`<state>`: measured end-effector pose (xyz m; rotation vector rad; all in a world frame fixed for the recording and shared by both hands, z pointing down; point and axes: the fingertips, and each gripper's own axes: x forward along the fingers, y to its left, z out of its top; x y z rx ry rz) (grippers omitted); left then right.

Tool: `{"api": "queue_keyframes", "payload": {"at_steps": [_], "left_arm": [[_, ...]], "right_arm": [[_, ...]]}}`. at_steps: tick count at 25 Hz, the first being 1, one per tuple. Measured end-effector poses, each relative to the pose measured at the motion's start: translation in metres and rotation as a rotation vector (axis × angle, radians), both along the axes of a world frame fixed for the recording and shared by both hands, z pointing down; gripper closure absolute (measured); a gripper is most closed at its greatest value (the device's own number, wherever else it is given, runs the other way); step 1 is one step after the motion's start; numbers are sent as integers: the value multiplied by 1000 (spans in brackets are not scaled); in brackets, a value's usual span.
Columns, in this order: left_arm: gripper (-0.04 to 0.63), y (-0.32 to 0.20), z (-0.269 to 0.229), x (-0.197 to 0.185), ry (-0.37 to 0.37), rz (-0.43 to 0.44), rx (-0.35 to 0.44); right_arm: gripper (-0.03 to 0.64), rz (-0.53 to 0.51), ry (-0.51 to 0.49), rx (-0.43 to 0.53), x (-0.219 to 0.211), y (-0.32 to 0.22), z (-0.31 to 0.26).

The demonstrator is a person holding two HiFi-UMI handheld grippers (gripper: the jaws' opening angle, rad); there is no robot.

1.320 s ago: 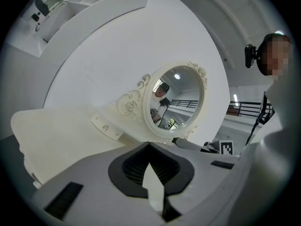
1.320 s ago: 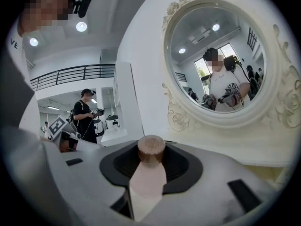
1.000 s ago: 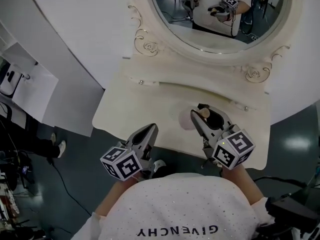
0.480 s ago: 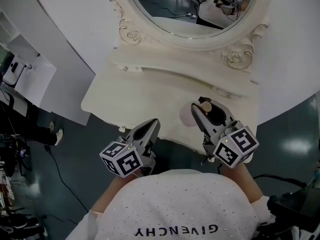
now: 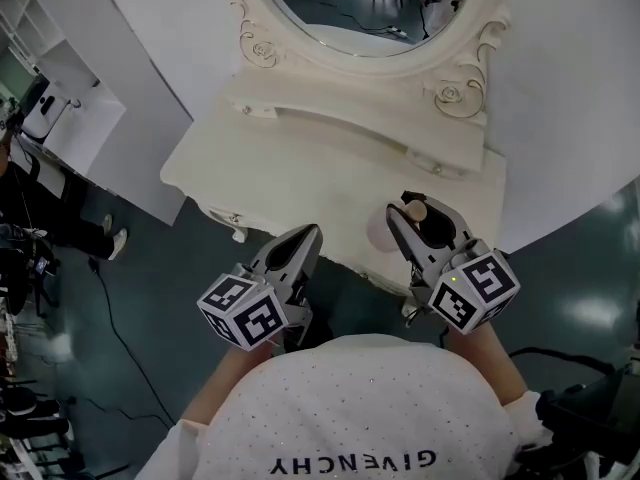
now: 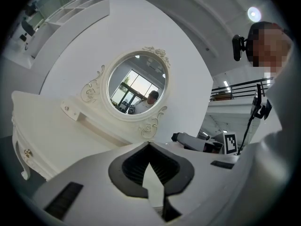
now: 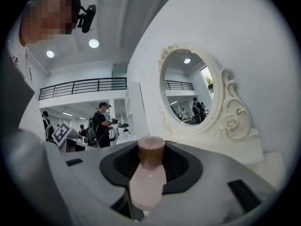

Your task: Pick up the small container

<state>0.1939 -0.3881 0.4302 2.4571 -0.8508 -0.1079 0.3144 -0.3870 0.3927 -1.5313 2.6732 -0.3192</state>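
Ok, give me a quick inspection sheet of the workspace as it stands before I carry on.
Surface: white dressing table with an oval mirror; the top looks bare.
Job's things: small container, pink with a brown cap, held between the jaws of the right gripper; whether it is clear of the tabletop cannot be told.
Clutter: nothing seen on the table.
Grippers: right gripper shut on the small container; left gripper shut and empty, at the table's front edge.
Cables: one dark cable on the floor to the left.
Surroundings: dark floor, white shelf unit at upper left, people standing in the background.
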Motion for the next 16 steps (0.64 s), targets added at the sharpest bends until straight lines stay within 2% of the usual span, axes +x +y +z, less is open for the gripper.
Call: {"api": "queue_keyframes", "payload": {"at_steps": [16], "left_arm": [[595, 64, 1, 1, 4, -74, 13]], "right_arm": [[486, -46, 17, 13, 10, 57, 6]]}}
